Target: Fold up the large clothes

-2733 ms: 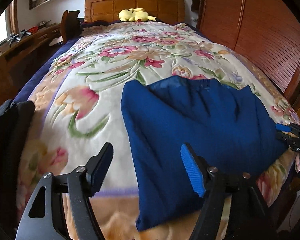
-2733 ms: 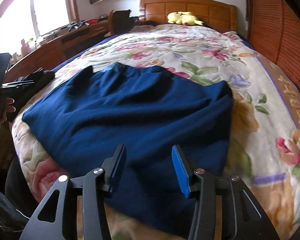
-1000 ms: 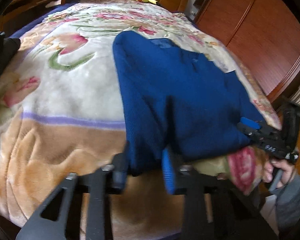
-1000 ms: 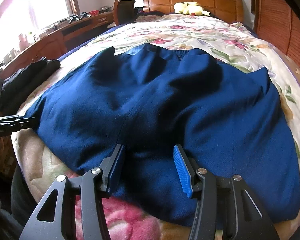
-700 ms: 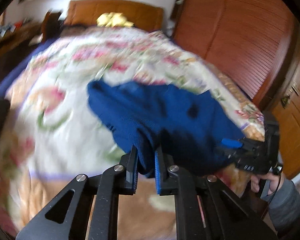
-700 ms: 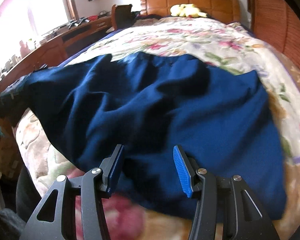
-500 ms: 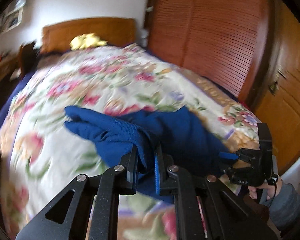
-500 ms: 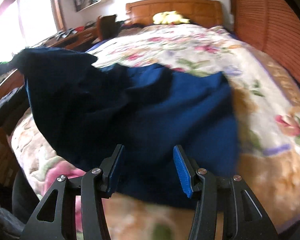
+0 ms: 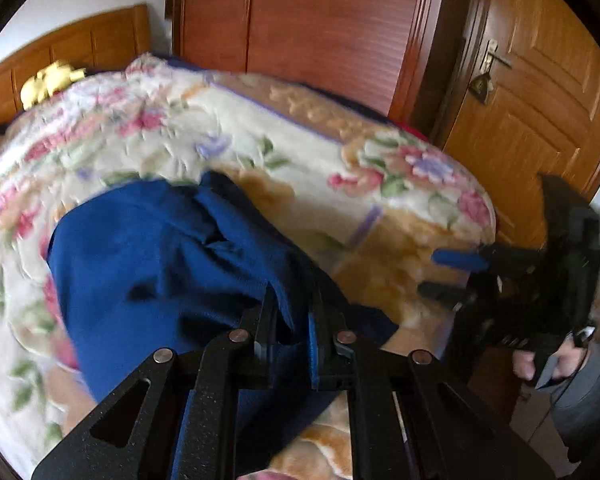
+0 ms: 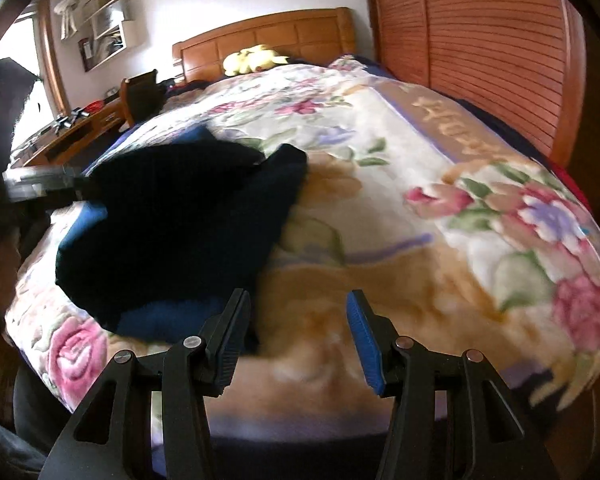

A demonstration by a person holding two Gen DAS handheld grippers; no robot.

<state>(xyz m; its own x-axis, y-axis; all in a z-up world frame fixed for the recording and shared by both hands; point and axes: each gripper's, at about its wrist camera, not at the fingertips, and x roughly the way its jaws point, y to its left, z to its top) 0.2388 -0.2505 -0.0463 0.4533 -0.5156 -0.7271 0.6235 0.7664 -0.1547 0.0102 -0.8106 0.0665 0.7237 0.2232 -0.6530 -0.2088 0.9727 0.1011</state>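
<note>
Left gripper point(image 9: 290, 320) clamped on blue garment point(image 9: 160, 256) — cloth trailing away leftward; right gripper point(image 10: 296, 336) spread apart, empty — well right of it.

Daylight from window point(image 10: 18, 60) at left, motion blur, fisheye edge warp, dark vignette corners

Right tool point(image 10: 296, 330): jaws spread apart, nothing between them, over the floral blanket point(image 10: 440, 208).
Garment point(image 10: 180, 224): dark blue, bunched left of the right tool, one edge raised.
Left tool point(image 10: 44, 186): at the garment's raised left edge.
Yellow plush point(image 10: 254, 58): beyond the garment, against the headboard point(image 10: 284, 34).
</note>
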